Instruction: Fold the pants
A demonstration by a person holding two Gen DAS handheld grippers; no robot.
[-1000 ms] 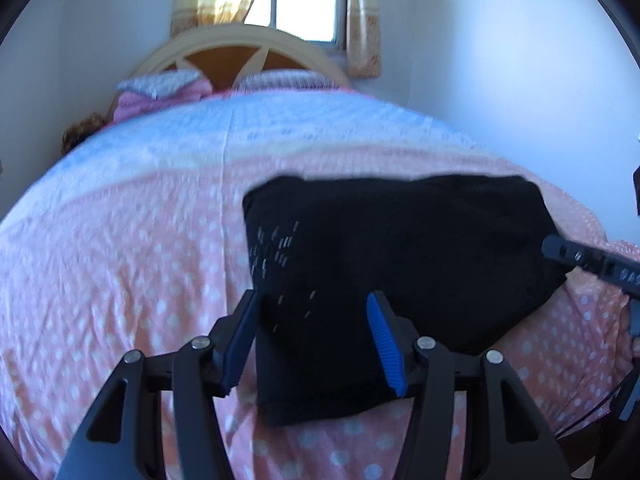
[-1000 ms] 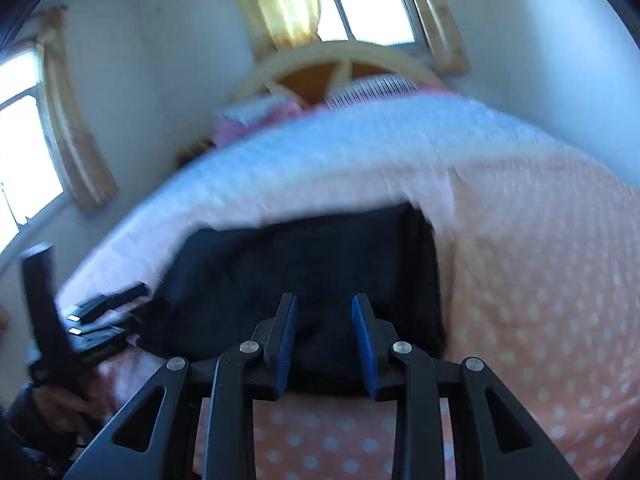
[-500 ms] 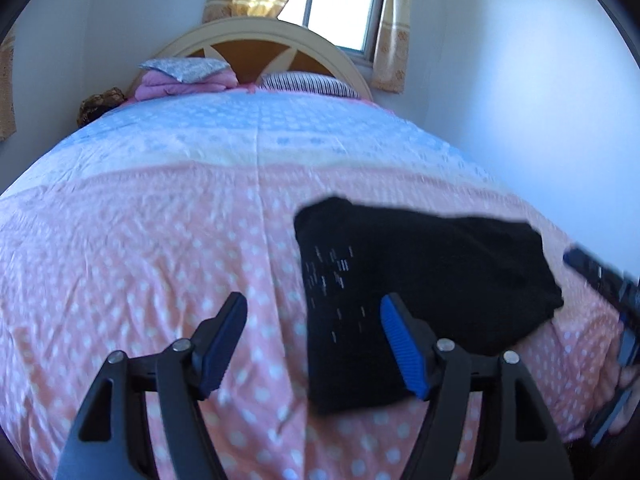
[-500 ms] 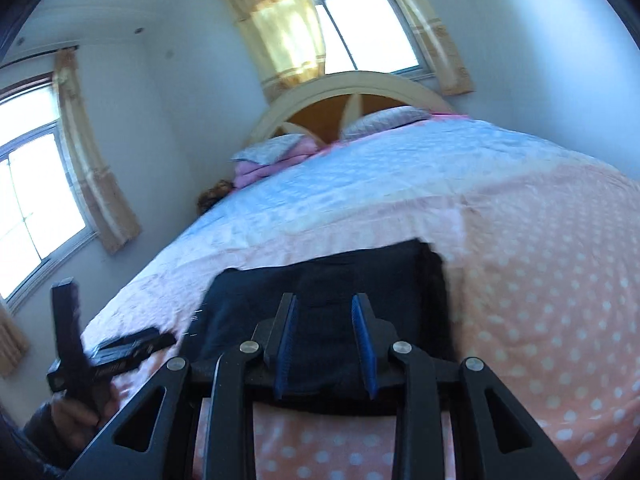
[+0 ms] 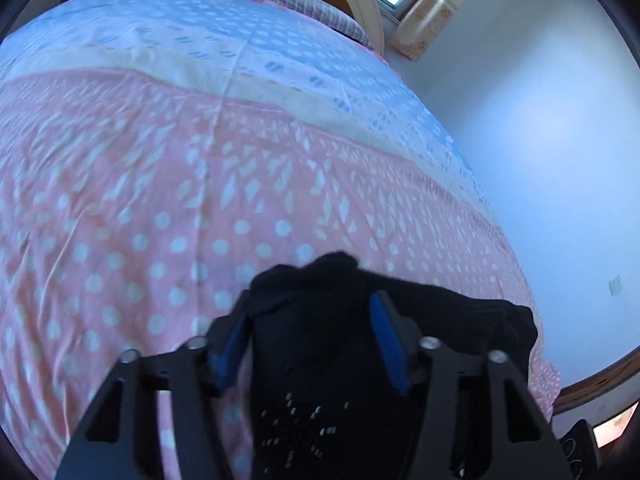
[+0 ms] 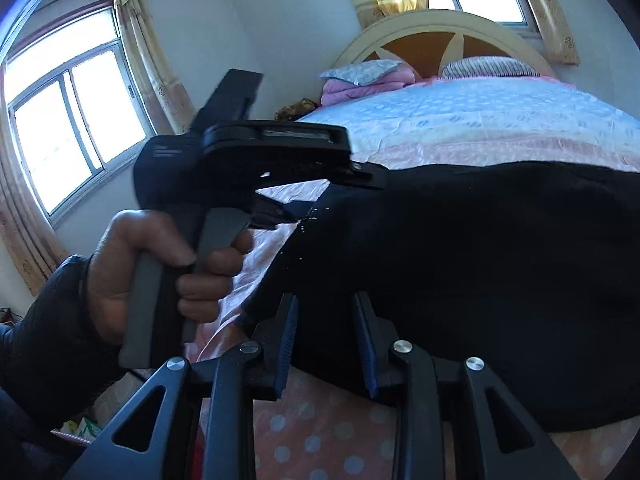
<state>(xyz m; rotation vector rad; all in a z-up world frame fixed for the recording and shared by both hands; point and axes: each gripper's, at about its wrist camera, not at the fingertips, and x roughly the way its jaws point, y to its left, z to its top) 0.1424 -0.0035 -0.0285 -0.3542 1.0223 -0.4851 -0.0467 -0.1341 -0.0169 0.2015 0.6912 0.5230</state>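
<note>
Angled down over bed point(image 5: 168, 184): L gripper point(image 5: 310, 336) closing w/ black pants point(image 5: 320, 360) between pads; R gripper point(image 6: 326, 340) fingers apart, straddling pants' near edge.

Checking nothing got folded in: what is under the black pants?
The black pants lie on the pink dotted bedspread, which shows all around them. Whatever is directly beneath the cloth is covered, so a small hidden item cannot be ruled out.

I'm in a home bedroom: a bed point(image 6: 500, 120) with headboard point(image 6: 440, 28), pillows point(image 6: 488, 66), and curtained windows point(image 6: 72, 128).
</note>
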